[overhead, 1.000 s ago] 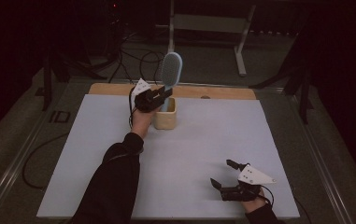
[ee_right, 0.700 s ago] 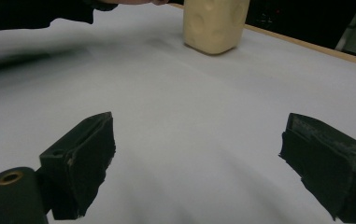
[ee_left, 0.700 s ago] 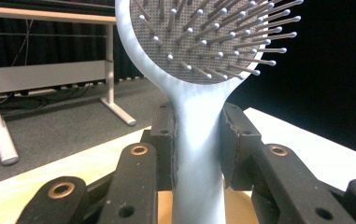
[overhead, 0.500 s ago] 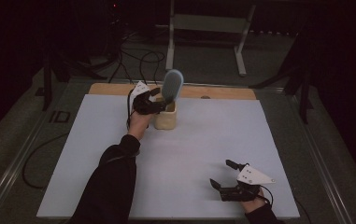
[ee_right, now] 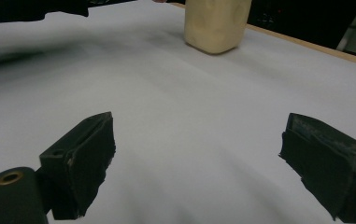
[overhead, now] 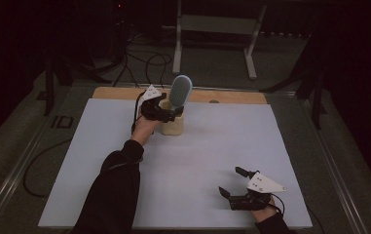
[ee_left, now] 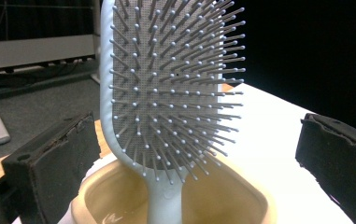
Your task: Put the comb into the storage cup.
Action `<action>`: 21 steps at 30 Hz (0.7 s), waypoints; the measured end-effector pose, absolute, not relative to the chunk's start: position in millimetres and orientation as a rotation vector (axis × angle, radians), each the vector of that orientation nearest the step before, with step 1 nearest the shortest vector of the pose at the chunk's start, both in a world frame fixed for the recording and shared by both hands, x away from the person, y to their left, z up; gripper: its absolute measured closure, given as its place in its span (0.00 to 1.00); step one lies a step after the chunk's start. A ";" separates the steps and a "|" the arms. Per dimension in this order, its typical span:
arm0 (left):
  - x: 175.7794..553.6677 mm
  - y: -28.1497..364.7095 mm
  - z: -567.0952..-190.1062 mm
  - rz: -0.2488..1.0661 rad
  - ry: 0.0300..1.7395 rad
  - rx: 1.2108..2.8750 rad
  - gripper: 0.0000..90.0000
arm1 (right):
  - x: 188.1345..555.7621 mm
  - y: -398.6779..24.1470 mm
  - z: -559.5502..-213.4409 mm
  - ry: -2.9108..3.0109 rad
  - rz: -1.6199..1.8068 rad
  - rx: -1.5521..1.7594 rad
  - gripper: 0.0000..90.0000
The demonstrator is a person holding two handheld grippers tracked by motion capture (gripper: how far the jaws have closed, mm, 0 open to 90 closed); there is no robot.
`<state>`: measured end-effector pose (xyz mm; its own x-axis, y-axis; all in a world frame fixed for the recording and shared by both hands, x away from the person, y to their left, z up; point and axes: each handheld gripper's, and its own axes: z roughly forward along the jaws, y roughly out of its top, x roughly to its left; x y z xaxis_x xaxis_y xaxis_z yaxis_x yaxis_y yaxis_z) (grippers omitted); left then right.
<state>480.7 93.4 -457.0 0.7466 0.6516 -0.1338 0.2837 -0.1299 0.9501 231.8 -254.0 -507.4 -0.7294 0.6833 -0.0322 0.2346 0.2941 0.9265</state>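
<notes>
We take this for a lab: a white-covered table (overhead: 188, 161), loose floor cables (overhead: 139, 61), a metal stand (overhead: 214, 29), darkness all around.

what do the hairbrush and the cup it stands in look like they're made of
Hairbrush: likely plastic; smooth pale frame, thin grey ball-tipped bristles set in a dotted cushion pad.
Cup: cream, smooth with a soft sheen and thick rounded rim; glazed ceramic or plastic, hard to tell.

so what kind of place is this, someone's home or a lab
Most likely a lab or recording setup, not a home. A white work table stands in a dark room, loose cables run over the floor behind it, and a metal stand sits beyond. A hairbrush standing in a cream cup looks like a staged prop.
</notes>
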 end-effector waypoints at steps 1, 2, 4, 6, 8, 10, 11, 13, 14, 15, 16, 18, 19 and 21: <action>480.0 93.7 -456.4 0.378 0.742 1.720 0.00 | 231.8 -254.0 -507.3 2.146 1.423 0.821 0.11; 479.9 93.5 -455.8 0.376 0.742 1.728 0.00 | 231.8 -254.0 -507.3 2.146 1.423 0.820 0.11; 478.8 93.8 -454.6 0.387 0.744 1.733 0.00 | 231.8 -254.1 -507.1 2.144 1.426 0.817 0.11; 478.7 94.3 -453.2 0.381 0.748 1.745 0.00 | 231.8 -253.9 -507.0 2.142 1.427 0.816 0.11; 477.8 94.8 -451.8 0.386 0.740 1.752 0.00 | 231.8 -253.8 -506.9 2.144 1.423 0.815 0.11; 477.4 95.6 -450.6 0.374 0.737 1.758 0.00 | 231.7 -253.5 -507.1 2.145 1.425 0.813 0.11; 476.7 96.0 -450.2 0.372 0.737 1.760 0.00 | 231.7 -253.5 -507.0 2.146 1.425 0.812 0.11; 476.2 96.5 -449.9 0.366 0.736 1.763 0.00 | 231.6 -253.7 -506.9 2.148 1.424 0.812 0.11; 475.3 97.2 -449.4 0.358 0.733 1.772 0.00 | 231.7 -253.8 -507.0 2.148 1.424 0.812 0.11; 474.8 97.9 -449.2 0.350 0.726 1.781 0.00 | 232.0 -253.9 -507.2 2.148 1.428 0.816 0.11; 474.1 98.6 -449.0 0.345 0.725 1.790 0.00 | 232.0 -253.9 -507.2 2.149 1.428 0.818 0.11; 473.3 100.9 -448.1 0.319 0.722 1.799 0.00 | 232.1 -253.7 -507.3 2.147 1.430 0.818 0.11; 472.7 102.3 -447.5 0.324 0.720 1.806 0.00 | 232.1 -253.6 -507.4 2.147 1.429 0.818 0.11; 471.3 104.9 -446.2 0.315 0.712 1.812 0.00 | 232.2 -253.5 -507.4 2.150 1.425 0.820 0.11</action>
